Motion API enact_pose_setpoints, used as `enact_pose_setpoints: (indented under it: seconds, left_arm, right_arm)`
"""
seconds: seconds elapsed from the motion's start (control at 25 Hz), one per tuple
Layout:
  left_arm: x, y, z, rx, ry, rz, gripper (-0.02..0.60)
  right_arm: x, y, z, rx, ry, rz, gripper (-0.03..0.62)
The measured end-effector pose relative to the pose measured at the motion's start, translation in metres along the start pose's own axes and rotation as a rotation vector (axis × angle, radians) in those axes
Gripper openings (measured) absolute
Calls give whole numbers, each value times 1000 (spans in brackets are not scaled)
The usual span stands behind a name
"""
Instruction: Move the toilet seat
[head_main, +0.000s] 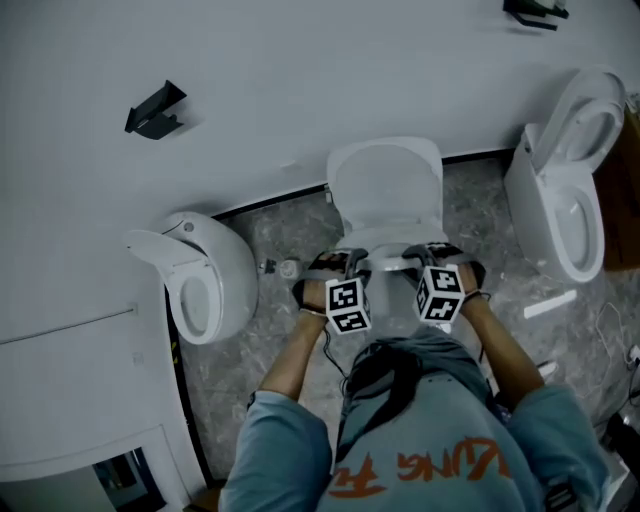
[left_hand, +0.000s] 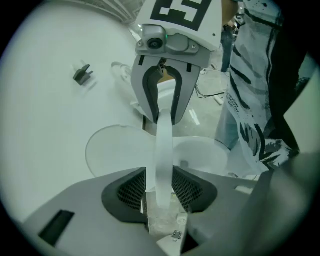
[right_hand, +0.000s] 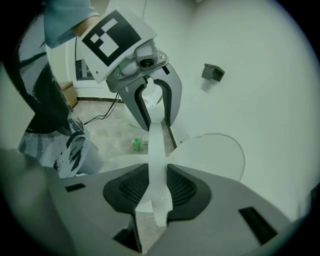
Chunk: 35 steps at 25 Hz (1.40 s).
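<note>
A white toilet stands against the wall straight ahead, its lid up. The thin white toilet seat is lifted at its front edge and runs edge-on between both grippers. My left gripper is shut on the seat's rim, its dark pads pressing both sides. My right gripper is shut on the same rim, the seat filling the gap between its pads. In the head view the left gripper and right gripper sit side by side at the toilet's front.
A second toilet stands at the left and a third toilet at the right. A black bracket is on the wall. A green bottle stands on the stone floor. My legs are close behind the grippers.
</note>
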<state>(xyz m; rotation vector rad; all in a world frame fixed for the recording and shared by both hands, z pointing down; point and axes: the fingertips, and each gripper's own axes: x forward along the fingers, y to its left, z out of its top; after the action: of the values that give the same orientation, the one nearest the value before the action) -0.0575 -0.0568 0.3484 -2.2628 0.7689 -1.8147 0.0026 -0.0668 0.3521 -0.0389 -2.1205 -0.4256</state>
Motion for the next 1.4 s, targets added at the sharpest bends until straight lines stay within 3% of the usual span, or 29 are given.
enact_pose_setpoints:
  seconds: [0.16,0.28,0.48,0.64,1.12,1.4]
  left_arm:
    - [9,40,-5,-61,16,79,144]
    - [16,69,-5,-97,20,111,123]
    - [27,119,-5,-152,14,129,123]
    - [43,148,-9,-129,32,148,82]
    - [97,222,-19,-139,171,297,101]
    - [112,248,-20,-137,221,268,107]
  right_arm:
    - [-1,-45,4,16,-31,-109,99]
    - [2,-79,3,-30,-31,-173,86]
    - [12,-126,1,-72,-25,-197,87]
    - [24,-160,-2,-57,-34,-205,88]
    - [62,-244,-16,-11,-18,-283,104]
    - [75,-268,-21,25,-5,-308,109]
